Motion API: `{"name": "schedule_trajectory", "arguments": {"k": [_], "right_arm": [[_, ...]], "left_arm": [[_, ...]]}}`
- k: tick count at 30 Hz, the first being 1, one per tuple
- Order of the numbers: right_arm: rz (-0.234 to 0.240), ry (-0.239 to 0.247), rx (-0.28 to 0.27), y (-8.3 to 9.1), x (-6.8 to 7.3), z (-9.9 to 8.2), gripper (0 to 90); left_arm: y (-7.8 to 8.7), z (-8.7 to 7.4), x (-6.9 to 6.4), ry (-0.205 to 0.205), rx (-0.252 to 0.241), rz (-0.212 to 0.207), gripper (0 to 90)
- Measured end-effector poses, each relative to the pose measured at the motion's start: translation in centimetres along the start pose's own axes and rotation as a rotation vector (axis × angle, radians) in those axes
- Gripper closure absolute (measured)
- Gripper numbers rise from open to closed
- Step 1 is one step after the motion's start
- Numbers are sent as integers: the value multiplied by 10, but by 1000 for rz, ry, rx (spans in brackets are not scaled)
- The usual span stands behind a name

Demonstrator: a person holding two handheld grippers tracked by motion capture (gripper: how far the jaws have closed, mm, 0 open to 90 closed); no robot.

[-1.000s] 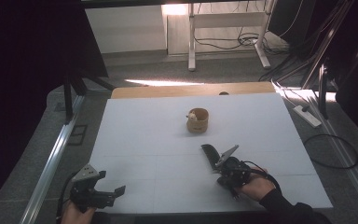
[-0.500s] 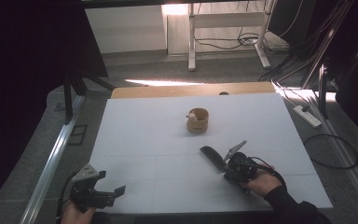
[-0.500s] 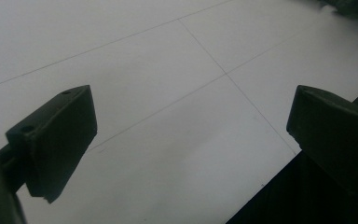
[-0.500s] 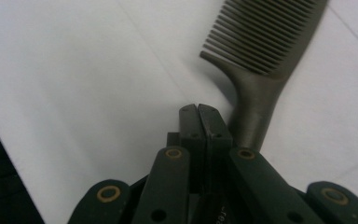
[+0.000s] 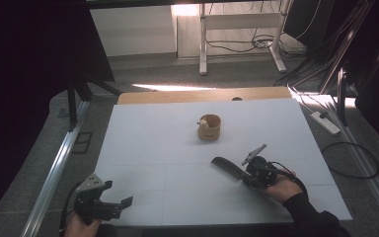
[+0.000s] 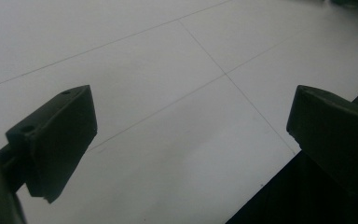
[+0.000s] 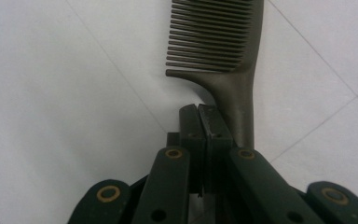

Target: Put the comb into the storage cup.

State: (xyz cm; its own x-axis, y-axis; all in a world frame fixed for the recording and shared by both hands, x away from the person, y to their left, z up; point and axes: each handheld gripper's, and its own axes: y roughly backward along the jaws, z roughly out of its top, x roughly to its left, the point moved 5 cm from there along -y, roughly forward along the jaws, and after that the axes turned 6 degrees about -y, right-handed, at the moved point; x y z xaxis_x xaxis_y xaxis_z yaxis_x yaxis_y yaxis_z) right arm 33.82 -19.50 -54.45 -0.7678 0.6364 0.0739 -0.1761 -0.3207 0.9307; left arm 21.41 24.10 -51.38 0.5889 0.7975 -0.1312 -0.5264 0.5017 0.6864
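Observation:
A dark comb (image 5: 226, 167) lies flat on the white table (image 5: 153, 148), teeth end pointing away to the left. In the right gripper view the comb (image 7: 214, 32) has its handle running down beside and under the right-hand jaw, and the two pads press on each other with nothing between them. My right gripper (image 5: 245, 176) (image 7: 198, 116) is shut at the comb's handle end. My left gripper (image 5: 117, 193) (image 6: 191, 126) rests at the table's near left corner, jaws wide open over bare table.
A small tan cup (image 5: 209, 129) with a pale thing in it stands at the table's middle, beyond the comb. The table's near edge (image 6: 279, 186) runs just past my left gripper. Cables and desk legs lie on the floor beyond the table.
My right gripper has slid a little to the right, so more of the comb shows; the comb has hardly shifted. The left gripper has stayed put.

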Motion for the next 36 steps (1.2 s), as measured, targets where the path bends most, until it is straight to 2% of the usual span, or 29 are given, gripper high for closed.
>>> {"name": "schedule_trajectory", "arguments": {"k": [10, 15, 21, 25, 29, 30, 35, 36], "right_arm": [[3, 7, -4, 1, 3, 1, 861], [25, 17, -42, 9, 10, 5, 845], [17, 39, -79, 16, 17, 9, 801], [-4, 38, -100, 22, 16, 10, 744], [-39, -10, -136, 33, 9, 11, 641], [-39, -10, -136, 33, 9, 11, 641], [-46, -13, -161, 39, 4, 9, 505], [-47, -16, -160, 40, 4, 8, 441]], "left_arm": [[0, 0, 0, -2, 3, -2, 25], [0, 0, 0, -2, 2, -2, 26], [0, 0, -1, -3, 2, -4, 28], [-1, 0, -1, -4, 3, -4, 28], [-1, 0, -1, -4, 3, -4, 28], [-1, 0, -1, -4, 3, -5, 28], [0, 0, -1, -6, 6, -5, 28], [0, 0, -1, -6, 6, -5, 28]]}}
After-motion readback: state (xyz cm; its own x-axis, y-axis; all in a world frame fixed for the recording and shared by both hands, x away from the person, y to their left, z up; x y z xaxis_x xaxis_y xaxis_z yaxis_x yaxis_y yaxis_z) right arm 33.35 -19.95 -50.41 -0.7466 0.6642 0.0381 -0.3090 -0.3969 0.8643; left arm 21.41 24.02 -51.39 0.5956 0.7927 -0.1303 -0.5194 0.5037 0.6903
